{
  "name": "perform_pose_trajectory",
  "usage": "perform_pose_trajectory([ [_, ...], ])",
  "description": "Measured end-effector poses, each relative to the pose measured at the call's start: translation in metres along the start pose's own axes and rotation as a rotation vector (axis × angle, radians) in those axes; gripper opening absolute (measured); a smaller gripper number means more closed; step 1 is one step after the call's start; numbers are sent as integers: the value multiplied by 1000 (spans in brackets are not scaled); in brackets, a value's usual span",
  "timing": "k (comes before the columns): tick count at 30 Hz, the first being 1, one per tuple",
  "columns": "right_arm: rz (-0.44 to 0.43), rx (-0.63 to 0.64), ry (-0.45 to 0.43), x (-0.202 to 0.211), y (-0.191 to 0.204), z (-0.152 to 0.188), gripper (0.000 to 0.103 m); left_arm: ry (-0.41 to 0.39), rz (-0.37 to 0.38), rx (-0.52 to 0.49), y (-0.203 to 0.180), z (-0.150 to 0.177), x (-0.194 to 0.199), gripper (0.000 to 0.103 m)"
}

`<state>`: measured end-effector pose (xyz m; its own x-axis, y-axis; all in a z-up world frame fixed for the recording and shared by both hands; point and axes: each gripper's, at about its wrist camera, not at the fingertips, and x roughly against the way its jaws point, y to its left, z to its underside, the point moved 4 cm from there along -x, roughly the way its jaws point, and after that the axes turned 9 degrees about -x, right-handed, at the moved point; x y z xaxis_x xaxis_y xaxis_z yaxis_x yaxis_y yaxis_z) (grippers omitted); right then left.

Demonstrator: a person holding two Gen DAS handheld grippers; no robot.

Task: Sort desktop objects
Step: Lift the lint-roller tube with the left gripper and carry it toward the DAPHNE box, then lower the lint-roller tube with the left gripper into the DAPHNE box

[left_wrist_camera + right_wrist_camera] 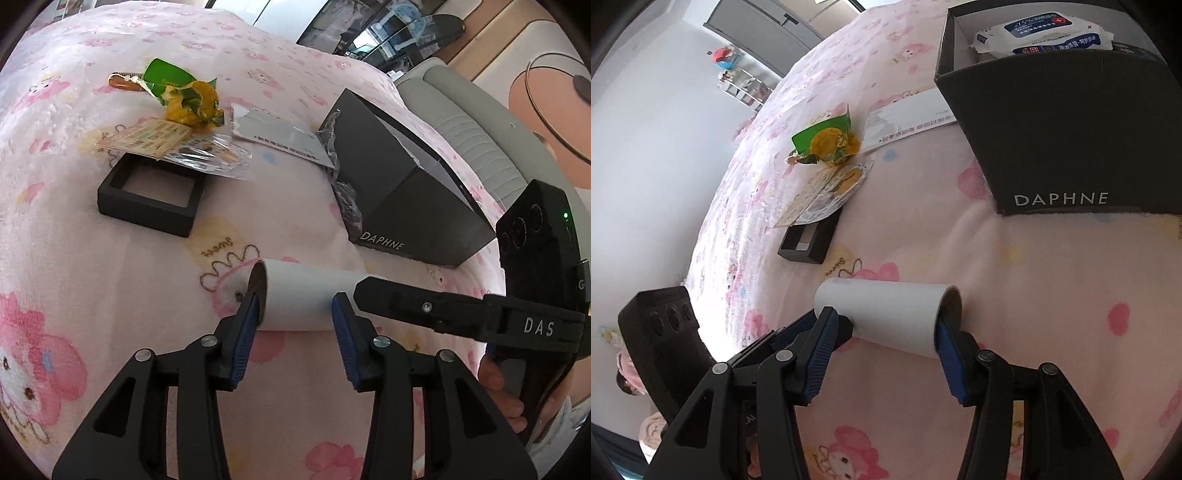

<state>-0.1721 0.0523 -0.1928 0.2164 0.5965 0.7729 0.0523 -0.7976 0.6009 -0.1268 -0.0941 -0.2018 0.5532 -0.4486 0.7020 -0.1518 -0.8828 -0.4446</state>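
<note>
Your white paper-wrapped roll [310, 299] lies on its side on the pink flowered blanket [110, 280], long axis crosswise to both tongs, just short of the black open-topped cardboard box [1067, 133]. Your left tongs [295, 325] straddle its left end, part open; whether the pads press I cannot tell. Your right tongs [886, 343] clamp its right end, nearer the box.

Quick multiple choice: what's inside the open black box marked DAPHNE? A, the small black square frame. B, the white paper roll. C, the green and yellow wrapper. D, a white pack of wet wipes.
D: the right wrist view looks into the black DAPHNE box and shows a white pack of wet wipes in it; the other three lie outside it on the pink blanket.
</note>
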Motion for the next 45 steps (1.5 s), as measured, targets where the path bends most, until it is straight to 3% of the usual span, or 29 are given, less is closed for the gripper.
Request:
perform_pose_trajectory([
  [10,-14,17,-38,39,5,16,49,2,60,-35,-31,5,13,41],
  [18,-24,32,-71,67,1,24,49,22,62,-50,-64,9,23,41],
  [30,-47,-7,-201,135,-19,1,49,-29,110,-154,-133,-34,31,41],
  [41,21,18,-351,203,-30,-32,50,-73,113,-316,-207,-85,21,41],
  [45,13,22,-386,224,-32,-43,50,-88,137,-322,-222,-101,18,41],
])
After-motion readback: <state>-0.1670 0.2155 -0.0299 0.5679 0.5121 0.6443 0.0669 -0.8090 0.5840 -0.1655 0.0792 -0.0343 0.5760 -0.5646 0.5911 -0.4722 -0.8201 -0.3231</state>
